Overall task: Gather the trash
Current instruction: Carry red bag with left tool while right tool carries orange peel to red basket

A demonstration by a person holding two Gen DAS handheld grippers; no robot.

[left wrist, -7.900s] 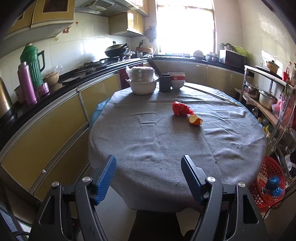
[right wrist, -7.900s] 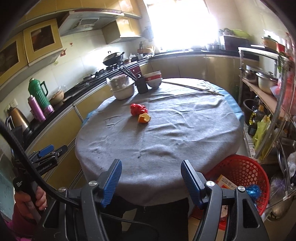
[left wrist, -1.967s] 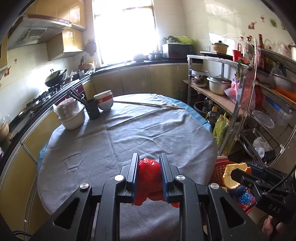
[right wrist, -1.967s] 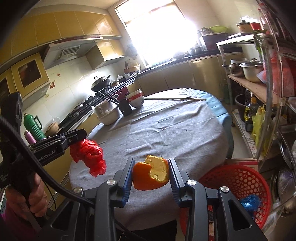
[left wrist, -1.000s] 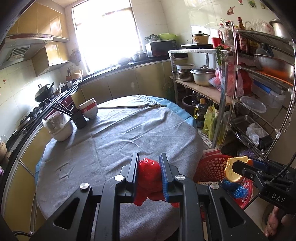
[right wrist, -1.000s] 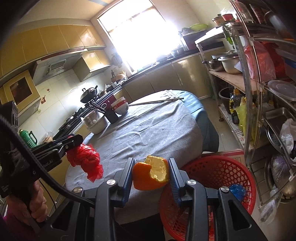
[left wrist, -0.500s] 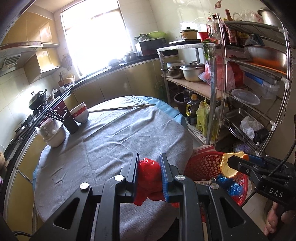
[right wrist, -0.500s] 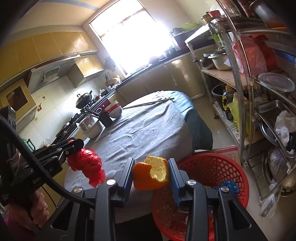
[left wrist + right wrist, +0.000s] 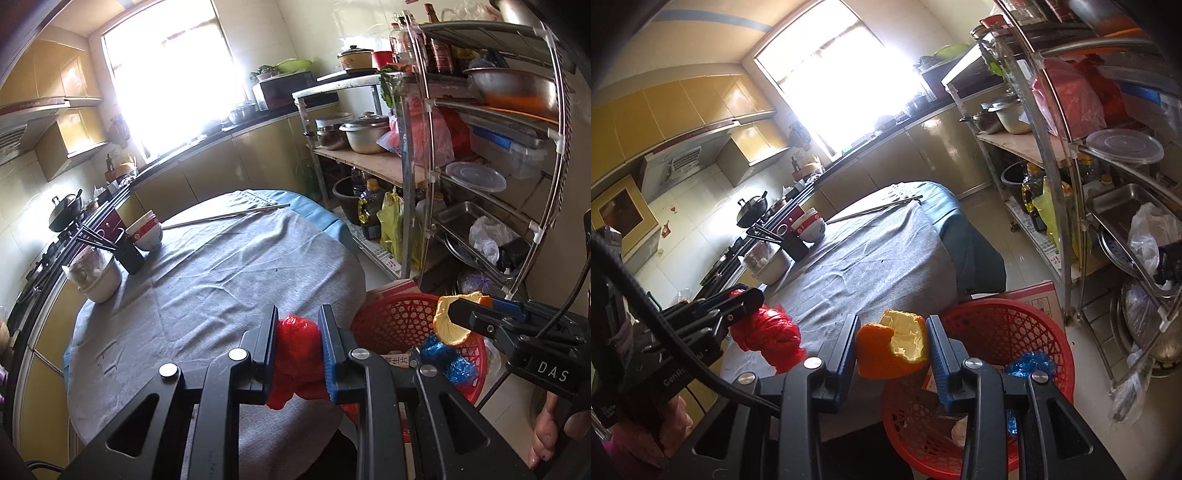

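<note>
My left gripper (image 9: pixel 297 332) is shut on a crumpled red plastic bag (image 9: pixel 295 350), held over the near edge of the round table. In the right wrist view that bag (image 9: pixel 768 341) hangs from the left gripper at lower left. My right gripper (image 9: pixel 892 343) is shut on an orange peel (image 9: pixel 892 347), orange outside and pale inside, above the left rim of the red basket (image 9: pixel 1015 325). From the left wrist camera the peel (image 9: pixel 448 321) hovers over the red basket (image 9: pixel 391 317) on the floor to the right of the table.
The round table (image 9: pixel 221 280) wears a grey cloth, with bowls (image 9: pixel 146 230), a dark cup of chopsticks (image 9: pixel 127 254) and a white pot (image 9: pixel 99 277) at its far left. A metal shelf rack (image 9: pixel 480 147) stands right of the basket, which holds blue wrappers (image 9: pixel 1030 363) and paper.
Both grippers have shifted right and slightly down toward the basket, each still gripping its trash. The basket looms larger and the orange peel now hangs over its rim.
</note>
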